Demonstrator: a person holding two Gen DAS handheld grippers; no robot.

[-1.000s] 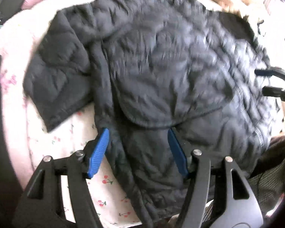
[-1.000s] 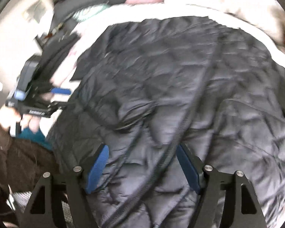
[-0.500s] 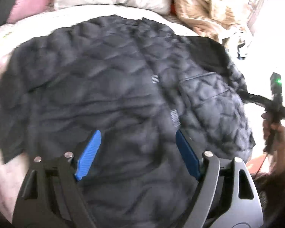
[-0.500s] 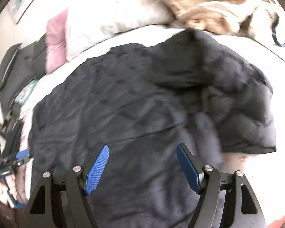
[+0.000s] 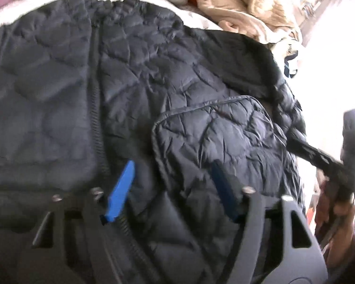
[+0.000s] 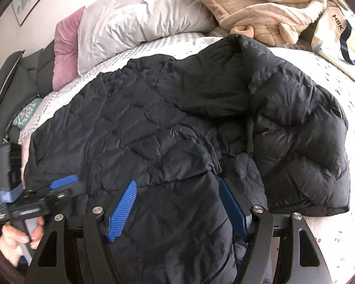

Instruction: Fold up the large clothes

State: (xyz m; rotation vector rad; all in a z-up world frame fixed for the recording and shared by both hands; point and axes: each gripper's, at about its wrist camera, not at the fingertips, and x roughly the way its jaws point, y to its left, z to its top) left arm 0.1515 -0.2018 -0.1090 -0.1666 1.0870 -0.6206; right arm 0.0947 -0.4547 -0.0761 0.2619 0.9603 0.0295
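Observation:
A large dark navy quilted puffer jacket (image 6: pixel 168 127) lies spread on the bed, front up, its zipper (image 5: pixel 95 108) running toward me in the left wrist view. One sleeve (image 6: pixel 303 142) is folded over at the right. A quilted pocket flap (image 5: pixel 215 137) sits between my left fingers. My left gripper (image 5: pixel 172 184) is open, just above the jacket's lower front. My right gripper (image 6: pixel 177 201) is open over the jacket's near edge, holding nothing. The left gripper also shows at the left of the right wrist view (image 6: pixel 59 184).
A grey pillow (image 6: pixel 139 16) and a pink cushion (image 6: pixel 66 47) lie at the head of the bed. A beige blanket (image 6: pixel 267 7) is bunched at the back right beside a printed bag (image 6: pixel 336 30). White patterned bedsheet (image 6: pixel 352 99) shows at right.
Both grippers have swung and moved in over the jacket's lower edge. The left view now looks up the zipper with the pocket flap close. Both stay open.

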